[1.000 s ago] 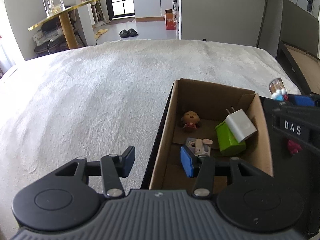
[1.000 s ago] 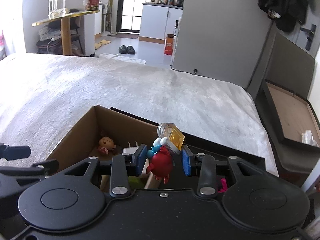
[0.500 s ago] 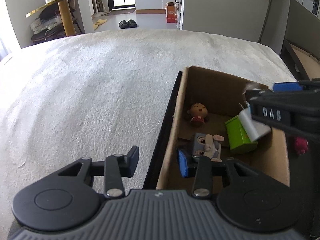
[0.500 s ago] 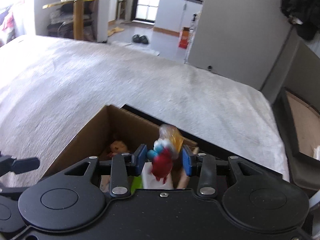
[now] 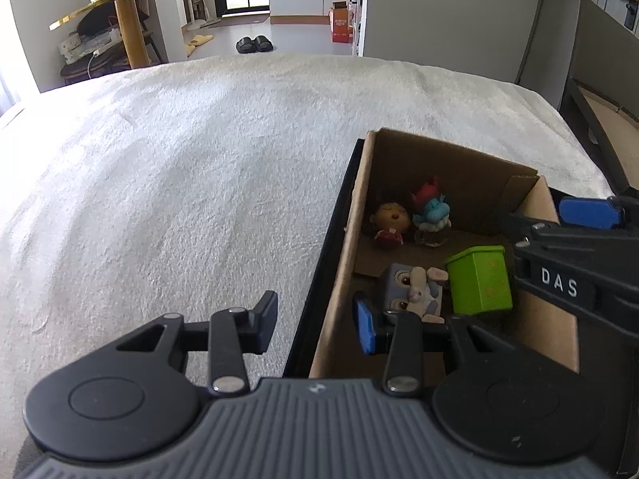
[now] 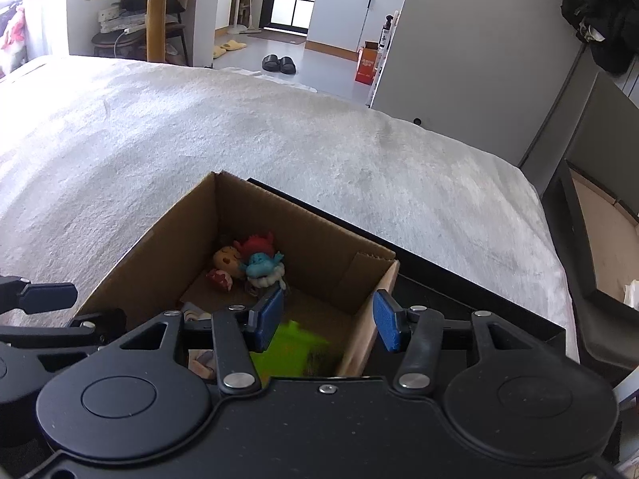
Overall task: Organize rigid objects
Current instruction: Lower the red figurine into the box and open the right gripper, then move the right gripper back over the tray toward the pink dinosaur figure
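An open cardboard box (image 5: 343,247) (image 6: 147,239) stands on the white bedspread. Inside lie a blue-and-red troll figure (image 5: 431,211) (image 6: 261,259), a sleeping-face doll (image 5: 389,217) (image 6: 225,259), a grey bunny cube (image 5: 413,287) and a green block (image 5: 479,279) (image 6: 295,347). My left gripper (image 5: 317,321) is open and empty, straddling the box's left wall. My right gripper (image 6: 327,319) is open and empty above the box's right side; it shows in the left wrist view (image 5: 575,255).
A black tray (image 6: 459,291) lies under and beside the box. The white bedspread (image 5: 179,179) spreads left and ahead. A dark-framed cardboard lid (image 6: 599,247) leans off the bed's right edge. A gold side table (image 5: 120,12) and slippers (image 5: 253,44) are beyond.
My right gripper opened and let go of the blue-and-red troll figure, which now lies in the box beside the doll. The white charger is no longer visible. The left gripper stayed open.
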{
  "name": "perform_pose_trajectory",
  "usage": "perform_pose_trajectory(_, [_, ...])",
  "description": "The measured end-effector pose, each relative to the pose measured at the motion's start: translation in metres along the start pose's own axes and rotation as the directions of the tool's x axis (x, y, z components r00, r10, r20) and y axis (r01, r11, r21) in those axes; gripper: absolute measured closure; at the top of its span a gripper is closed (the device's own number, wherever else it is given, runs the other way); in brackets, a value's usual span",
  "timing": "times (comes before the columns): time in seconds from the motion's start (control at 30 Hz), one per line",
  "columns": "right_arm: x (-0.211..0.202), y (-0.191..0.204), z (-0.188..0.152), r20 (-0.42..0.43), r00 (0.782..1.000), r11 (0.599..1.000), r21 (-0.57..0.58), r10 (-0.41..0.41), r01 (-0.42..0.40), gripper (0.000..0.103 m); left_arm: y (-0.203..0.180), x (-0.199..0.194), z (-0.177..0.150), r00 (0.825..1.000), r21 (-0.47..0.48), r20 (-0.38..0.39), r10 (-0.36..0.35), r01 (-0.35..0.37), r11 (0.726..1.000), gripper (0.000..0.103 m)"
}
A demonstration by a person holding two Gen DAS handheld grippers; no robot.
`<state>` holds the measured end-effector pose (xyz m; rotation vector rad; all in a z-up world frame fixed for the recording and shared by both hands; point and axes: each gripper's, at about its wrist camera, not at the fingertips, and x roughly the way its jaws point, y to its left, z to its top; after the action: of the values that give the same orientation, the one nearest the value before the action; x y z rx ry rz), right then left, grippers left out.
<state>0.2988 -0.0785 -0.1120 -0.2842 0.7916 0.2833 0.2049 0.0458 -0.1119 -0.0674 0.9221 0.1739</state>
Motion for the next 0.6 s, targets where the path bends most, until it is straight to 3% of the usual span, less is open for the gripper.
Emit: perform_pose_trajectory(0.6, [-0.035,-0.026,-0.027,0.005,1.0,0.996,0.09,0.011,-0.012,0.05,-0.022,-0.04,-0.002,0.998,0.059,0.055,0.015,-0.018,0.998,0.06])
